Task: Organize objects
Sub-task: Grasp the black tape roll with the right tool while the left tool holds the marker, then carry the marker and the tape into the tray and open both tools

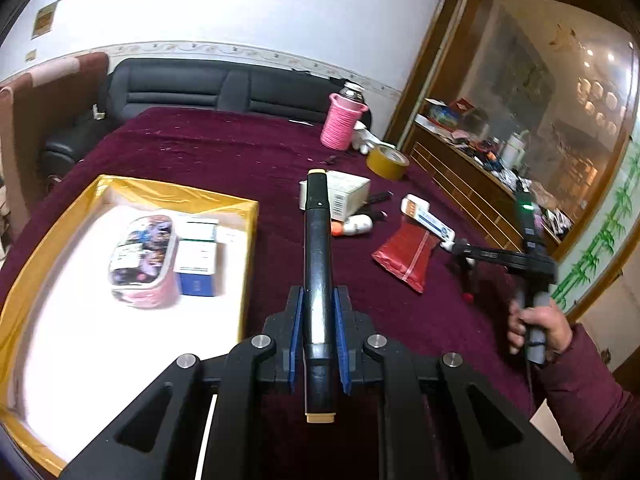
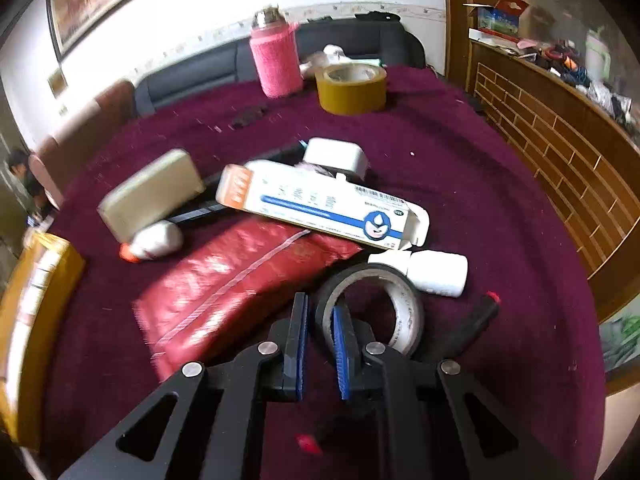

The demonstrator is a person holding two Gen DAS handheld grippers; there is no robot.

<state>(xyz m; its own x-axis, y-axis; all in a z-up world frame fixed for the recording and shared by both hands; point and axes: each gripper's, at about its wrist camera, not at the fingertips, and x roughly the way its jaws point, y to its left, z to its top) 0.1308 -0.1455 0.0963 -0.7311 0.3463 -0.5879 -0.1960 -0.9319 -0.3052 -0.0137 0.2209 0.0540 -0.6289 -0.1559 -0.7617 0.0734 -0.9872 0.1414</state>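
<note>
My left gripper (image 1: 318, 300) is shut on a black marker (image 1: 318, 248) with tan ends, held above the table beside the gold-rimmed white box (image 1: 248, 216). That box holds a pink pencil case (image 1: 144, 260) and a blue-and-white carton (image 1: 198, 260). My right gripper (image 2: 320, 312) straddles the wall of a black tape roll (image 2: 372, 308), one finger inside the ring, jaws close together. The right gripper also shows in the left wrist view (image 1: 472, 252). A red pouch (image 2: 228, 284), a toothpaste carton (image 2: 320, 204) and a white bottle (image 2: 436, 272) lie just ahead of it.
A pink-sleeved flask (image 2: 276, 60) and a yellow tape roll (image 2: 352, 88) stand at the far side of the maroon tablecloth (image 2: 480, 200). A beige box (image 2: 152, 192), a white adapter (image 2: 336, 156) and an orange-capped tube (image 2: 156, 242) lie mid-table. A wooden cabinet (image 2: 560, 152) is at right.
</note>
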